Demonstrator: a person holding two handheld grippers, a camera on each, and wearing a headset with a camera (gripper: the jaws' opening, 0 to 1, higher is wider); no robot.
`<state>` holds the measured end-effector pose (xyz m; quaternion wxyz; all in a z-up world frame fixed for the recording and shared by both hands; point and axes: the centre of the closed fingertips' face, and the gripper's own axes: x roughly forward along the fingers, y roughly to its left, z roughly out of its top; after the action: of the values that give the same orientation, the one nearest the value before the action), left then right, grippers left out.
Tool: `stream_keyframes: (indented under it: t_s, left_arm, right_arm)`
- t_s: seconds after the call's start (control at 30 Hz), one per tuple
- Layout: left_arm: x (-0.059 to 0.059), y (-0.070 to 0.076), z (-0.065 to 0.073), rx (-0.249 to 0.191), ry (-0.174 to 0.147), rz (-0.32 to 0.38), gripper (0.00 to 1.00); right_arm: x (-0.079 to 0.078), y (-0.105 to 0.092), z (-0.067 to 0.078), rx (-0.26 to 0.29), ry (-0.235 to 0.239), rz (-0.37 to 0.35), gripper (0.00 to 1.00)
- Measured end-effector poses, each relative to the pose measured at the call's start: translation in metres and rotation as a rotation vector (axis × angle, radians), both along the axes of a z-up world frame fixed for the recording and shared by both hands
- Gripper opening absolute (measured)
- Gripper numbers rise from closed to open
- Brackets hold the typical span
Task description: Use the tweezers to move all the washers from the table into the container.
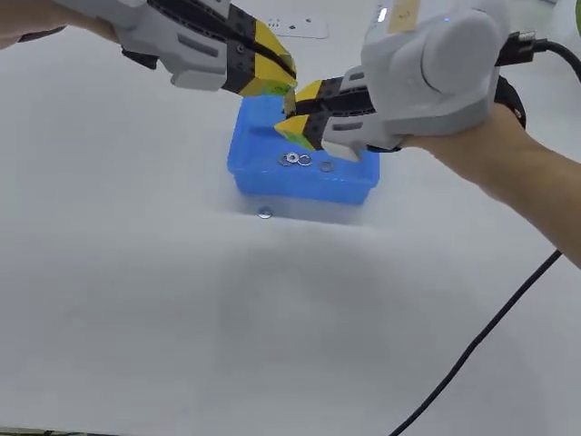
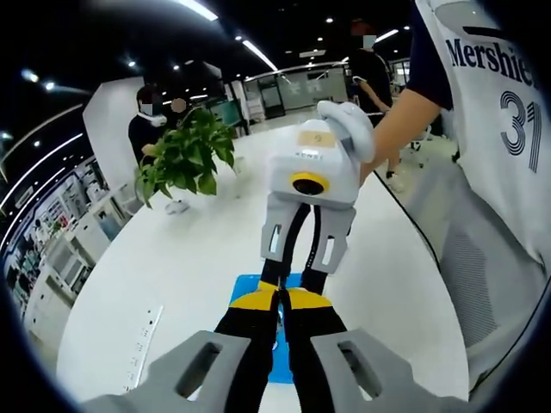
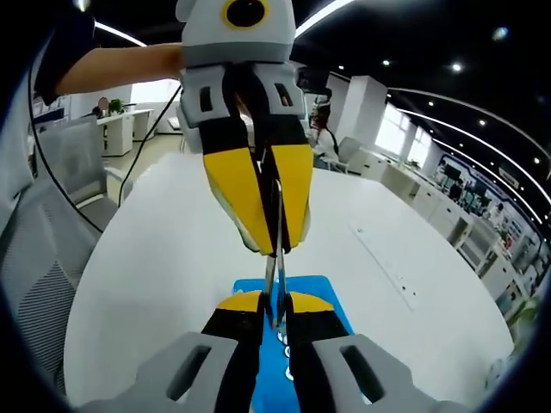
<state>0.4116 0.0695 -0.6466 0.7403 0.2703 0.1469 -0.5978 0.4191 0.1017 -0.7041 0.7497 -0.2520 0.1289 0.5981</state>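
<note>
Head view: on the white worktop (image 1: 182, 300), a lone washer (image 1: 264, 213) lies just in front of the blue container (image 1: 300, 189), apart from its wall. Several more washers (image 1: 304, 161) rest inside. Above the container the right hand-held gripper (image 1: 298, 113) and the left hand-held gripper (image 1: 287, 73) meet tip to tip. In the right gripper view, both are clenched on the tweezers (image 3: 276, 249).
</note>
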Motion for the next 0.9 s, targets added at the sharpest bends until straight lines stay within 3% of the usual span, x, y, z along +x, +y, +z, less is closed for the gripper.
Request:
stream_keyframes:
  t_s: [0.63,0.9]
  left_arm:
    - [0.025,-0.006,-0.056,0.026,0.087,0.003,0.06]
    - [0.027,-0.010,-0.066,0.033,0.113,0.002,0.06]
  right_arm:
    - [0.033,-0.006,-0.065,-0.038,0.090,-0.012,0.11]
    - [0.033,-0.008,-0.074,-0.040,0.114,-0.015,0.10]
